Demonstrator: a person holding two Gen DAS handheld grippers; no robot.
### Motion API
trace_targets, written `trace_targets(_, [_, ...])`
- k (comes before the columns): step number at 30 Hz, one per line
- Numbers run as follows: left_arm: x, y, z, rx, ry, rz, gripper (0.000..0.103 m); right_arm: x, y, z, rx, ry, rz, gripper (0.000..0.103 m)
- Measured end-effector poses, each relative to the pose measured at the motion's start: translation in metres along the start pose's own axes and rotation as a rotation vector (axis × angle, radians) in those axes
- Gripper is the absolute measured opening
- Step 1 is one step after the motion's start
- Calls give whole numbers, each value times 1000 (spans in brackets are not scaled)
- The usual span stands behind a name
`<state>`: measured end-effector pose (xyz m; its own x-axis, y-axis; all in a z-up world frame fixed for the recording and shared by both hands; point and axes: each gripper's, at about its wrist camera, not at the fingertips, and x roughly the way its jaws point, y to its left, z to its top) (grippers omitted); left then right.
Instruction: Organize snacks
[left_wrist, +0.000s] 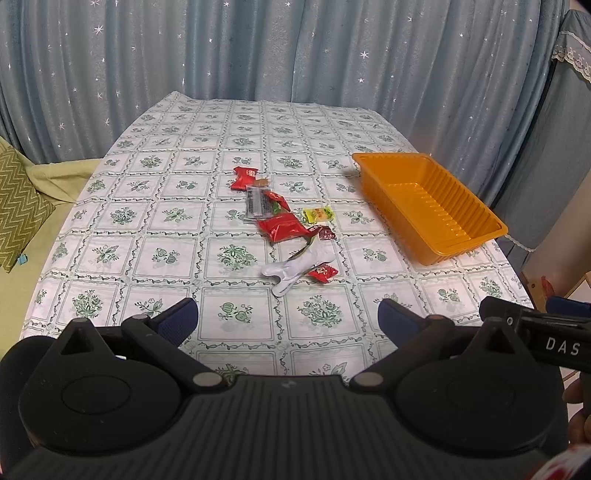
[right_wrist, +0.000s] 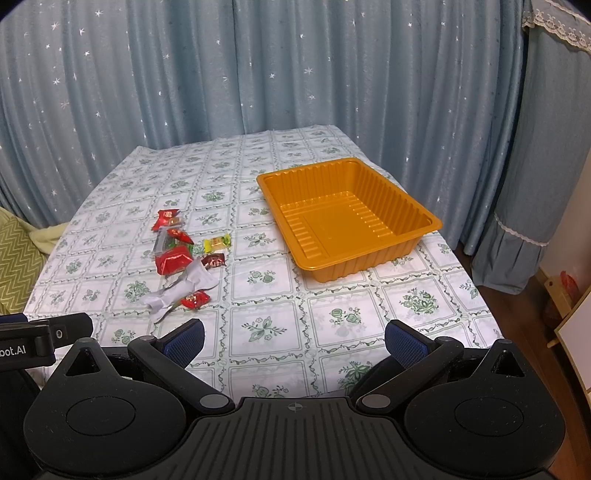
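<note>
Several wrapped snacks lie loose in the middle of the table: red packets (left_wrist: 281, 227) (right_wrist: 173, 259), a yellow candy (left_wrist: 318, 215) (right_wrist: 217, 242), a white wrapper (left_wrist: 300, 266) (right_wrist: 184, 290) and a small red candy (left_wrist: 323, 273) (right_wrist: 194, 299). An empty orange plastic tray (left_wrist: 476, 236) (right_wrist: 424, 225) stands to their right. My left gripper (left_wrist: 288, 317) is open and empty over the near table edge, short of the snacks. My right gripper (right_wrist: 293, 338) is open and empty, in front of the tray.
The table has a white cloth with a green floral grid (left_wrist: 236, 314) (right_wrist: 332, 317). Blue starred curtains (left_wrist: 295, 48) hang behind it. A green sofa with a zigzag cushion (left_wrist: 18, 206) is at the left. A board and a red bag (right_wrist: 569, 284) are on the floor at the right.
</note>
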<state>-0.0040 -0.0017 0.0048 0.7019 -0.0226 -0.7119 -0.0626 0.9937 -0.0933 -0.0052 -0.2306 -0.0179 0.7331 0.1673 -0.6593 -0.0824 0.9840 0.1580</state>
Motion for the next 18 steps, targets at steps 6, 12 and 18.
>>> trace_targets(6, [0,-1,0,-1,1,0,103,0,0,0,0,0,0,103])
trace_targets(12, [0,-1,0,-1,1,0,103,0,0,1,1,0,0,103])
trace_targets(18, [1,-1,0,-1,0,-3,103,0,0,0,2,0,1,103])
